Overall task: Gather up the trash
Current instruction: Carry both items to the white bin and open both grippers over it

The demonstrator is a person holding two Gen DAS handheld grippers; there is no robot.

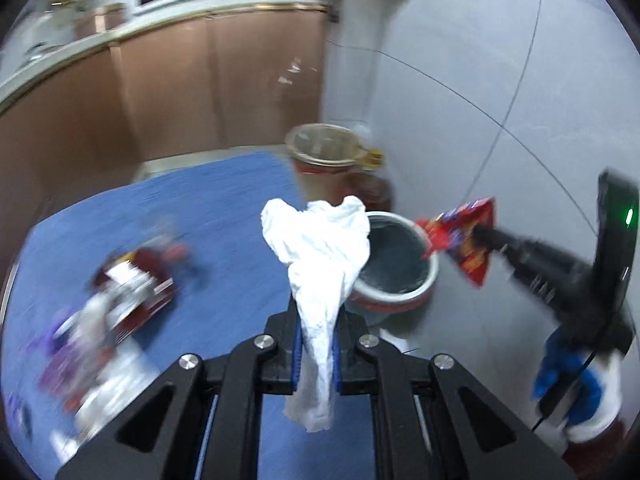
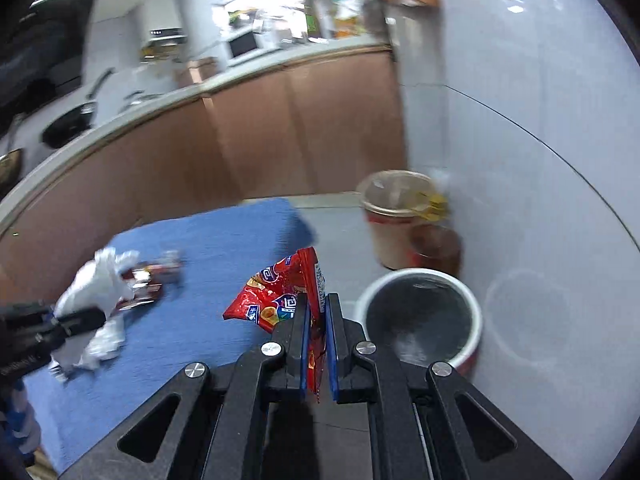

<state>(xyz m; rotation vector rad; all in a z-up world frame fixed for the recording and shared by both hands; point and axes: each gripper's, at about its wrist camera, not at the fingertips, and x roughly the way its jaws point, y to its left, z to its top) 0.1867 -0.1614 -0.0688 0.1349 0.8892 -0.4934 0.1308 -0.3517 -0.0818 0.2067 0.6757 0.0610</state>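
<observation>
white crumpled tissue (image 1: pixel 320 260) clamped in left gripper (image 1: pixel 316 344), above blue mat (image 1: pixel 224 216) near round bin (image 1: pixel 400 276). red snack wrapper (image 2: pixel 280 292) pinched in right gripper (image 2: pixel 316 344), just left of bin (image 2: pixel 476 308); more litter (image 2: pixel 156 276) on mat (image 2: pixel 216 248).

Bright even indoor light, ceiling glare on glossy floor (image 2: pixel 540 120), heavy motion blur, fisheye-warped edges.

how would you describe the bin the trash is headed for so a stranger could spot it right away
Find the blue mat on the grey tile floor; just off its right edge stand three round containers. The trash bin is the nearest: low and wide, white rim, dark liner, red band at its base. Unlike the taller cream bucket and brown jar behind it, it sits open.
</observation>
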